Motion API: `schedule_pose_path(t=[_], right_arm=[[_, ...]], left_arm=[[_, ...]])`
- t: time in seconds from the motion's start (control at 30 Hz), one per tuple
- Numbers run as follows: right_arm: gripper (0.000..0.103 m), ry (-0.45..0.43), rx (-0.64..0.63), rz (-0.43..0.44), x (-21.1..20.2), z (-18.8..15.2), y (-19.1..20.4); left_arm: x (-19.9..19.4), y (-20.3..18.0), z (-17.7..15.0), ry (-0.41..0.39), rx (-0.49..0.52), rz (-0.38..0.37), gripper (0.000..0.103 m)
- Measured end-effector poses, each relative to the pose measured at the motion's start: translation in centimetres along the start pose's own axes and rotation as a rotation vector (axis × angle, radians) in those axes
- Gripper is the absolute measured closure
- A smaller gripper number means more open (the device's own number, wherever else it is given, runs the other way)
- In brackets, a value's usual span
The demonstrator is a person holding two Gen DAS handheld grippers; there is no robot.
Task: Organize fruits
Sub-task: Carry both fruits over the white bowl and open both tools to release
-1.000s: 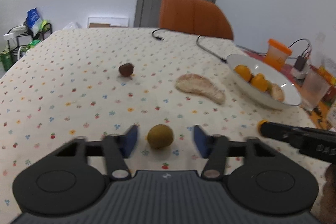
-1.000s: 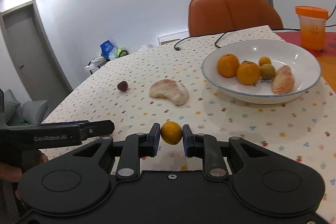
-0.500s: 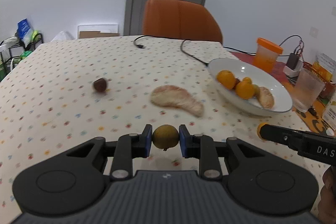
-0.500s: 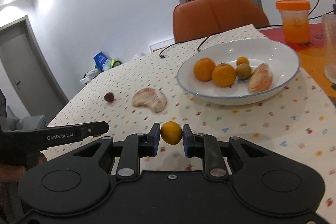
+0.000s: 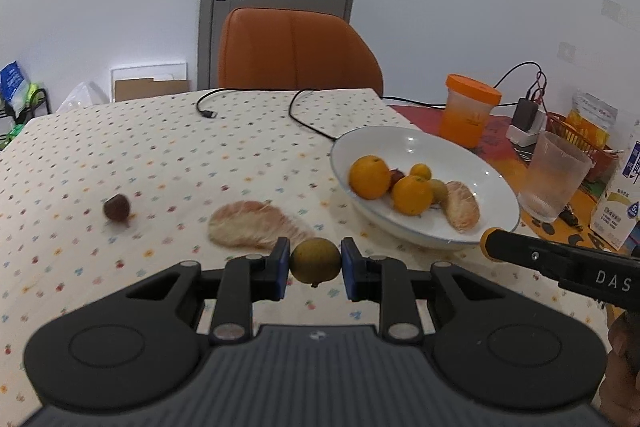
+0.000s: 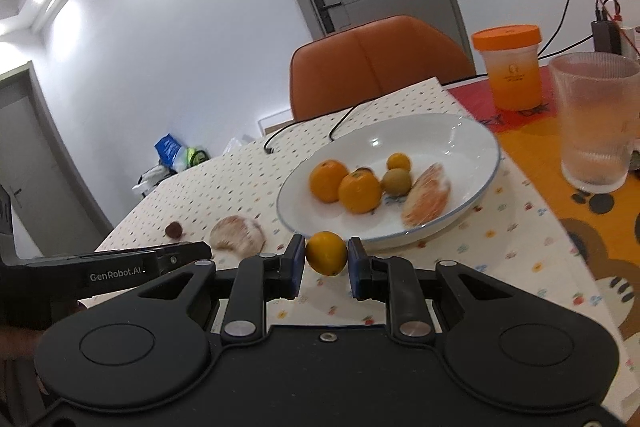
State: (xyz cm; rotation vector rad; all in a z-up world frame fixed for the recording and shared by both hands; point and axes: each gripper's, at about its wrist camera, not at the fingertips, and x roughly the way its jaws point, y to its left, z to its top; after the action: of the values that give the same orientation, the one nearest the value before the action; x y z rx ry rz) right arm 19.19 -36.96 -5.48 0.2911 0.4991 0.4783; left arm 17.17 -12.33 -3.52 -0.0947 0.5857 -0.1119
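My left gripper (image 5: 315, 262) is shut on a small green-brown round fruit (image 5: 315, 261), held above the tablecloth. My right gripper (image 6: 327, 254) is shut on a small orange fruit (image 6: 326, 253), just in front of the white bowl's near rim (image 6: 424, 231). The white bowl (image 5: 420, 143) holds two oranges (image 5: 370, 177), smaller fruits and a peeled pomelo segment (image 5: 462, 205). On the cloth lie another peeled pomelo segment (image 5: 256, 229) and a small dark red fruit (image 5: 117, 207). The right gripper's side shows at the right edge of the left wrist view.
An orange-lidded jar (image 5: 468, 109), a ribbed clear glass (image 5: 554, 177), a carton (image 5: 618, 203) and a charger with cables (image 5: 526, 117) crowd the right of the table. A black cable (image 5: 304, 115) lies behind the bowl. An orange chair (image 5: 296, 53) stands at the far edge.
My left gripper shut on the green-brown fruit and lifted it off the cloth. Both grippers moved toward the bowl, which now looks closer in both views.
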Motion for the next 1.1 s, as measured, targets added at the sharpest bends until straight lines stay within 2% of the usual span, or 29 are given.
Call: schedule_pose_path(t=[0.6,0.77,1.1], right_arm=[[0.082,-0.032,0.03,-0.01,1.2,2.0,-2.3],[0.069,-0.042,0.013,-0.018,1.4,2.0,-2.2],[0.069,-0.03,0.055,-0.033,1.3,1.8,-3.4]], left_arm=[[2.9,-2.3,2.5,-0.004,0.04,-0.033,0.078],[3.8,-3.0,3.0,0.002,0.053,-0.043,0.078],[5.2,-4.9,3.8,0.013,0.084,-0.078,0.077]])
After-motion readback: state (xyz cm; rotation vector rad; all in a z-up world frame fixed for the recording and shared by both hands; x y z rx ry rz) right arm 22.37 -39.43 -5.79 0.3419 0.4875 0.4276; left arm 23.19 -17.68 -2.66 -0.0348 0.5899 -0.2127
